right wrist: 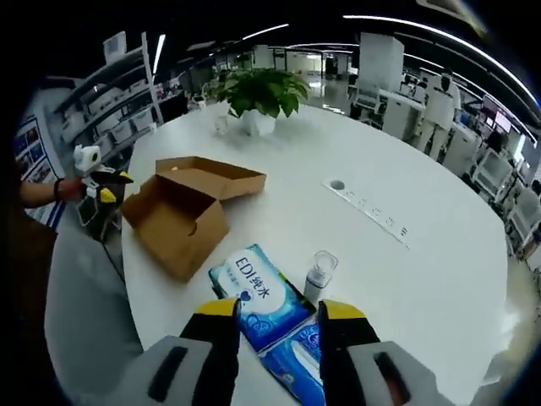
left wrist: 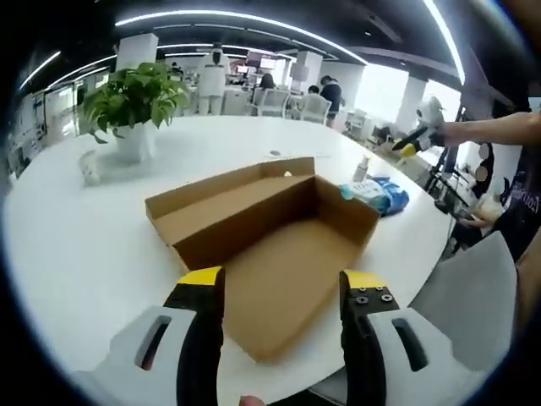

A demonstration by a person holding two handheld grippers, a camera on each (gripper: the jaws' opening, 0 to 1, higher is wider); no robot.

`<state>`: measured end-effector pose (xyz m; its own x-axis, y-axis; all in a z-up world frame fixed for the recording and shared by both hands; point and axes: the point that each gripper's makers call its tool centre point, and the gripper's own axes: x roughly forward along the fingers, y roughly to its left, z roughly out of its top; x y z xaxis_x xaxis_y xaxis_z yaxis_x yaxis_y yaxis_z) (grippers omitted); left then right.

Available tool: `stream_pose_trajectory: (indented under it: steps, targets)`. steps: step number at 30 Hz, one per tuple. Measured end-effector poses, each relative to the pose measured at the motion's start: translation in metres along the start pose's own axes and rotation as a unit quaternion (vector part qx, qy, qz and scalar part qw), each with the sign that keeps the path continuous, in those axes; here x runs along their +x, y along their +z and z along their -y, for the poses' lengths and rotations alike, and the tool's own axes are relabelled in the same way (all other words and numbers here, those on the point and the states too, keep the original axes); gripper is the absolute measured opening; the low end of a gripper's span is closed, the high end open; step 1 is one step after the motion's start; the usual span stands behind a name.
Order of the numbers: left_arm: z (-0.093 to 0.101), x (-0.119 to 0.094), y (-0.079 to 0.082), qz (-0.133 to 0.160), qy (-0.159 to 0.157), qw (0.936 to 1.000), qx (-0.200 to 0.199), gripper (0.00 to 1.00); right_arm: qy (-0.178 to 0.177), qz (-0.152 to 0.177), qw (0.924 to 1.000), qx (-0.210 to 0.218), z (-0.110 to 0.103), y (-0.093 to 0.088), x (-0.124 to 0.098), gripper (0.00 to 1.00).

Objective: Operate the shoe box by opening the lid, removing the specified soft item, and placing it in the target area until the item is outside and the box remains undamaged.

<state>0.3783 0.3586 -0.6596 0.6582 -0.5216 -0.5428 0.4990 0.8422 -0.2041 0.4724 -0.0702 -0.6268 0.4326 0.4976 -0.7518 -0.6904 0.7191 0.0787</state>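
Note:
The brown cardboard shoe box lies open on the white table, its lid folded flat toward me and reaching the table's edge. My left gripper stands open over that lid with nothing between its yellow-tipped jaws. A blue soft wipes pack lies on the table outside the box, and a second blue pack lies beside it. My right gripper is open just above the near end of the first pack; whether it touches is unclear. The packs also show right of the box.
A small clear bottle stands right next to the packs. A potted plant sits at the far side of the round table. A grey chair back stands at the table's edge. Office desks and people fill the background.

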Motion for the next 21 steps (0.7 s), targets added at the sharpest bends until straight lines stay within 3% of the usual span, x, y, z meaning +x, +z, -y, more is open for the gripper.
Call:
stream_pose_trajectory:
  steps: [5, 11, 16, 21]
  targets:
    - [-0.008, -0.004, -0.001, 0.006, 0.015, 0.9997, -0.017, 0.54, -0.005, 0.034, 0.9986, 0.040, -0.013, -0.003, -0.003, 0.36]
    - [-0.019, -0.007, -0.005, 0.008, 0.043, 0.9982, -0.041, 0.54, -0.009, 0.096, 0.9911, 0.091, -0.036, 0.004, -0.009, 0.42]
    - [-0.024, -0.007, -0.012, 0.004, 0.056, 0.9969, -0.056, 0.54, -0.011, 0.113, 0.9887, 0.098, -0.057, -0.001, -0.010, 0.45]
    - [-0.029, -0.010, -0.017, 0.005, 0.072, 0.9945, -0.077, 0.54, -0.011, 0.161, 0.9765, 0.143, -0.078, 0.001, -0.015, 0.47]
